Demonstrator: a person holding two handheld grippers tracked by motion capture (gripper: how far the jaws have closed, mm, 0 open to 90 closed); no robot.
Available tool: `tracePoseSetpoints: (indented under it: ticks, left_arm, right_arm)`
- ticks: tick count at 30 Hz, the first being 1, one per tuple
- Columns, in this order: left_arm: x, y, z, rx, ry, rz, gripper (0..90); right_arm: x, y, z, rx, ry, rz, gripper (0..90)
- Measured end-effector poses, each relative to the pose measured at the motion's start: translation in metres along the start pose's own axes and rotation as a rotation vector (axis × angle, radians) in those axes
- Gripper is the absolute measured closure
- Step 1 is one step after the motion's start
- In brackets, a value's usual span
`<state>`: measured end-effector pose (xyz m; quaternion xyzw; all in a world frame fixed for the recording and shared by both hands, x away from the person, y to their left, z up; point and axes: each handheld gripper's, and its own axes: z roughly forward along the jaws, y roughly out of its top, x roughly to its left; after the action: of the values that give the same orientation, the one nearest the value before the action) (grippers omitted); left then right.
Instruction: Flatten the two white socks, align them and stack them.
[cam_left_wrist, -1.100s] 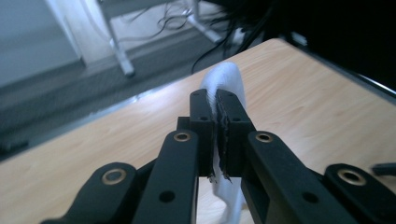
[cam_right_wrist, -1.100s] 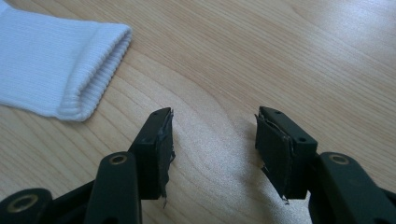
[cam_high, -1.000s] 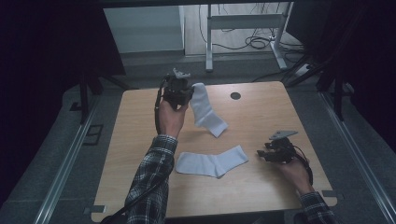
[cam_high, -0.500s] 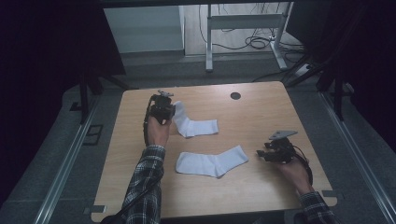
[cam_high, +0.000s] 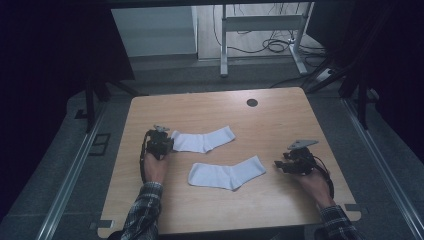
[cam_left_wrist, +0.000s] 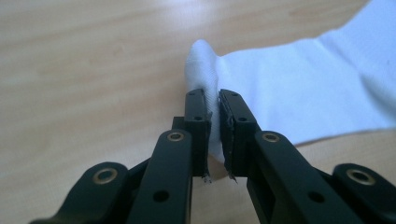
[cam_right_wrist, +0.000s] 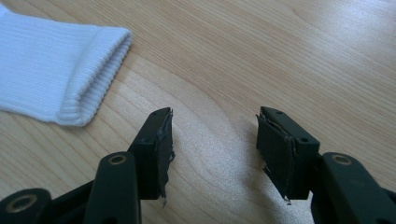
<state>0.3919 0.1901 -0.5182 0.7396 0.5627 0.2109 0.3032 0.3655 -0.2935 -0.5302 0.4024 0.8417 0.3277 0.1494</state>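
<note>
- The far sock (cam_high: 202, 140) is laid flat on the table (cam_high: 280, 112), left of centre, with one end pinched between the nearly closed jaws of the left gripper (cam_high: 161, 142).
- In the left gripper view a fold of white fabric (cam_left_wrist: 205, 88) is seen squeezed up between the pads (cam_left_wrist: 198, 126); which end of the sock is held cannot be made out with certainty.
- The near sock (cam_high: 227, 173) is spread out nearer the person, just beside the far one but apart from it.
- The right gripper (cam_high: 295, 162) is rested on the table at the right, its jaws spread wide and nothing held; the ribbed cuff (cam_right_wrist: 88, 70) of the near sock lies near its left jaw, untouched.
- If the left gripper is lifted before being opened, the far sock could be dragged or bunched, since the fabric is clamped.
- A thin pinch could slip out if the sock is pulled sideways, because little cloth appears to be gripped.
- The near sock's cuff could be pushed away rather than caught if the right jaws are driven in too flat along the wood.
</note>
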Motion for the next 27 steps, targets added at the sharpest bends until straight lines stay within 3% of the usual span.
tracePoseSetpoints:
  ticks: [7, 12, 15, 17, 20, 24, 27]
  left_arm:
    - [-0.001, -0.030, -0.005, -0.019, -0.030, 0.001, 80.8]
    - [0.005, -0.033, -0.016, -0.089, -0.052, 0.005, 56.7]
    - [0.005, -0.035, -0.015, -0.104, -0.051, 0.032, 50.0]
    - [0.004, -0.037, -0.012, -0.103, -0.059, 0.053, 47.6]
    - [0.001, -0.037, -0.006, -0.090, -0.031, 0.088, 45.4]
    - [0.001, -0.037, 0.000, -0.067, -0.002, 0.084, 40.6]
    - [0.002, -0.036, 0.002, -0.043, -0.015, 0.080, 37.4]
  right_arm:
    - [0.001, -0.001, 0.000, -0.008, -0.006, 0.008, 44.7]
    - [0.002, -0.001, 0.001, -0.010, -0.013, 0.014, 44.4]
    - [0.002, 0.001, 0.001, 0.002, -0.018, 0.013, 44.4]
    - [0.002, 0.002, 0.001, 0.007, -0.019, 0.016, 44.4]
    - [0.002, 0.003, 0.001, 0.019, -0.020, 0.018, 44.5]
    - [0.002, 0.006, 0.000, 0.022, -0.014, 0.024, 44.4]
    - [0.003, 0.011, -0.003, -0.003, 0.010, 0.034, 44.3]
